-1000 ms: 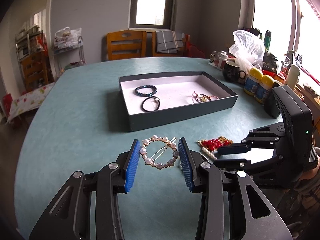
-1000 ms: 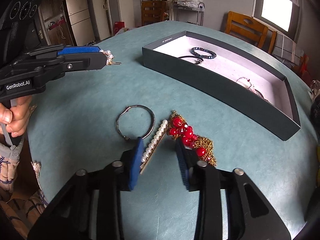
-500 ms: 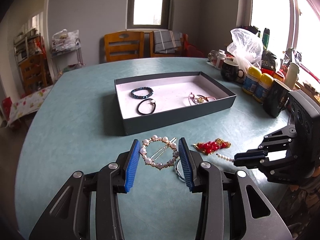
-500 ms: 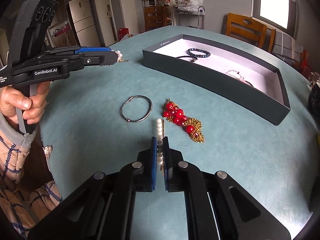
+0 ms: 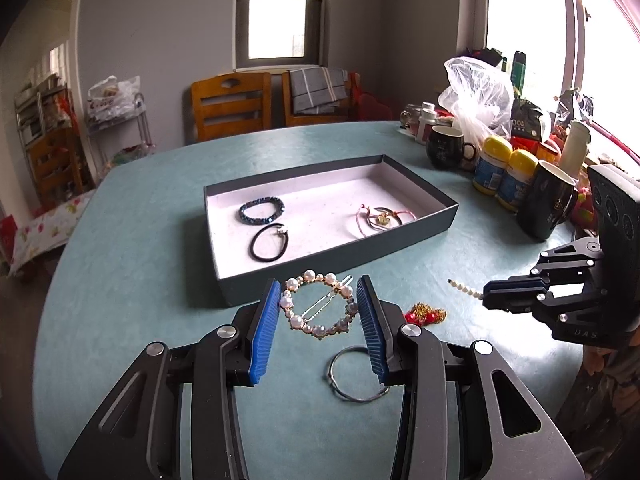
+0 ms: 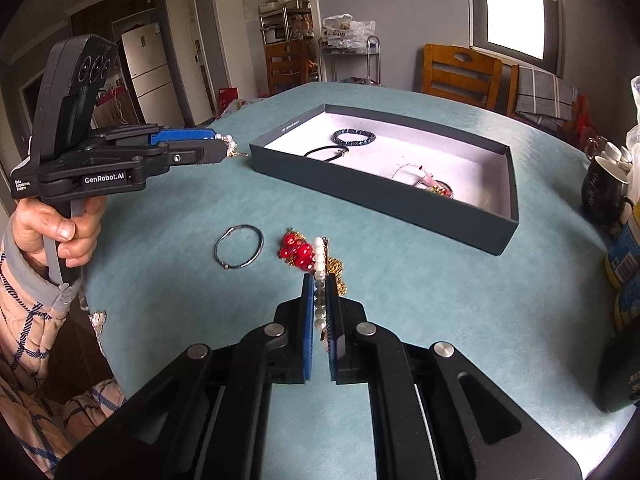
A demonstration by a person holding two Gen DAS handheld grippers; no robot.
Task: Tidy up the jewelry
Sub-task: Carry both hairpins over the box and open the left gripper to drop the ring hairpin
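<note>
Pearl hair clip [image 5: 318, 305] light, rigid ring, beads slippery, held across its sides in left gripper [image 5: 319, 322] jaws at box [image 5: 328, 258] 6 o'clock | pearl bar clip [image 6: 319, 276] thin, clamped lengthwise in right gripper [image 6: 319, 320] jaws above surface [image 6: 440, 320] | grip gently.

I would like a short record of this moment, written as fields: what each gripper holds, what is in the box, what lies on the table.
left gripper: shut on pearl ring clip
right gripper: shut on pearl bar clip
box: beaded bracelet, black hair tie, pink cord piece
table: metal bangle, red bead cluster
</note>
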